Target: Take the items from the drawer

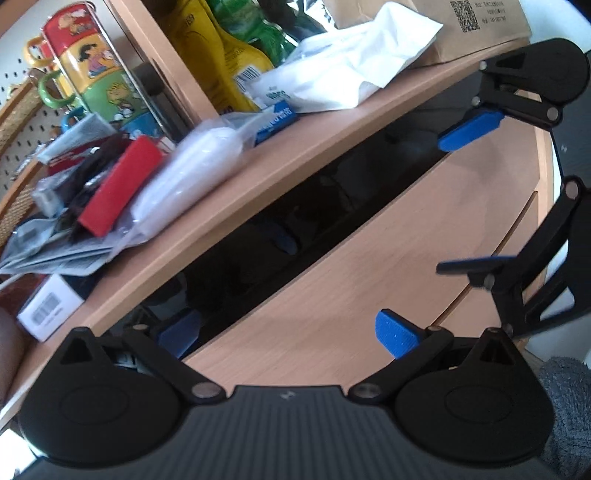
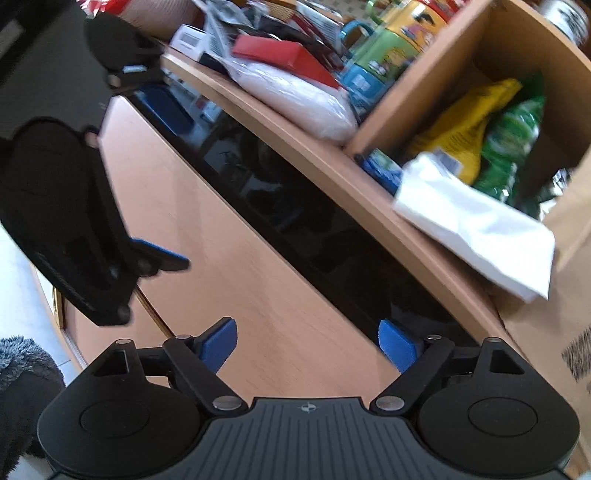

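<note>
Jaws on both of my grippers stand wide apart, with nothing between them. On my left gripper (image 1: pixel 288 334) one blue pad reaches into the dark gap of the drawer (image 1: pixel 280 229), while the other blue pad lies over the pale wood drawer front (image 1: pixel 332 288). My right gripper (image 2: pixel 308 341) straddles the same edge: one pad sits over the wood front, the other at the lip of the dark opening. From the left wrist view I also see the right gripper (image 1: pixel 476 195) at the far end of the drawer, one pad at the opening and one out over the front.

Between and ahead of the jaws the drawer is pulled partly open. Its inside is too dark for me to name the items; I make out only dim dark shapes and a bluish one.

Just beyond the opening runs the wooden shelf edge (image 1: pixel 258 177). On it, ahead of my left jaws, lie a clear bag of white stuff (image 1: pixel 192 173), a red box (image 1: pixel 122 184) and a heap of packets. Further along sits a white paper bag (image 1: pixel 354 62) touching a blue packet (image 1: pixel 277 120), with a brown paper bag (image 1: pixel 480 29) beside it. Behind them stand a yellow bag (image 1: pixel 218 55), a green bag (image 1: pixel 266 37) and a stack of cartoon mugs (image 1: pixel 92 62).
</note>
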{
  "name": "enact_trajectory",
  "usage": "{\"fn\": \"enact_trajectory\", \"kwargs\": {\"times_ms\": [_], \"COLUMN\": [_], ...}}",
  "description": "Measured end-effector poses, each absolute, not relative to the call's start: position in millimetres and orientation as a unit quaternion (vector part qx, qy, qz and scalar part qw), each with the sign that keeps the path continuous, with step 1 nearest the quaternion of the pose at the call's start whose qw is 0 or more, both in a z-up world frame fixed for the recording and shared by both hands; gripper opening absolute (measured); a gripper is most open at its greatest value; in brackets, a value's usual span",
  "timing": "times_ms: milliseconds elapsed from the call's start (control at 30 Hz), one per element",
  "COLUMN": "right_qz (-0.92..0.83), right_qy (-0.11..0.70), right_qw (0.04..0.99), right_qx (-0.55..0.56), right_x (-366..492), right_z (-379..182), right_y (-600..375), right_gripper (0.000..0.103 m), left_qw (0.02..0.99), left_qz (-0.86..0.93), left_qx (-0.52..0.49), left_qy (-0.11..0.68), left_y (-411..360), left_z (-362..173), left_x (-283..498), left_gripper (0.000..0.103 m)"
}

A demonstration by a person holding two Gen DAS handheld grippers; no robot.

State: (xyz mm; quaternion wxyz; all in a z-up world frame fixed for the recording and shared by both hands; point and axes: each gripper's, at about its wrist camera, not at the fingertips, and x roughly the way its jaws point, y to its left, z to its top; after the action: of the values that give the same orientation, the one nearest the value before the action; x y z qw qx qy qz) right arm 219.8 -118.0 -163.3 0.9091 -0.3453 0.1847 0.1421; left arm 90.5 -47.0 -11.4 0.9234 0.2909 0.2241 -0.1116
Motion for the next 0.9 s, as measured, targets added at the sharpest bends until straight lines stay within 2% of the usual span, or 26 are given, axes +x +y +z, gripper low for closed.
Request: {"fn": "enact_trajectory", "kwargs": {"times_ms": [100,133,200,333,400,900], "right_qz": [0.15,0.151,0.152,0.154,0.159,0.177], "right_qy": [0.181,0.18,0.181,0.188,0.195,0.223], "right_qw": [0.907,0.906,0.904,0.898,0.896,0.884], "right_qx": [-0.35,-0.351,-0.357,-0.366,-0.366,-0.371], "right_x": [222.9,223.9,230.5,241.1,245.3,240.6], "right_z": [-164.3,-164.9,-164.3,-162.8,-165.1,-163.4], "right_y": [-114.9,-114.3,-113.0,-111.4,-110.4,-111.3], "right_gripper": [0.082,0.082,0.081,0.071,0.067,0.068], "left_qw": [0.923,0.922,0.919,0.917,0.916,0.921], "left_qz": [-0.115,-0.117,-0.119,-0.115,-0.115,-0.123], "left_qx": [0.287,0.286,0.286,0.299,0.301,0.278], "left_qy": [0.229,0.233,0.243,0.239,0.238,0.243], "left_y": [-48.1,-46.3,-45.9,-46.5,-46.0,-38.1], "left_z": [-11.9,-14.6,-17.2,-20.0,-20.0,-17.0], "left_x": [98.8,100.2,104.7,106.5,106.6,103.4], "left_gripper": [0.101,0.093,0.087,0.082,0.081,0.08]}}
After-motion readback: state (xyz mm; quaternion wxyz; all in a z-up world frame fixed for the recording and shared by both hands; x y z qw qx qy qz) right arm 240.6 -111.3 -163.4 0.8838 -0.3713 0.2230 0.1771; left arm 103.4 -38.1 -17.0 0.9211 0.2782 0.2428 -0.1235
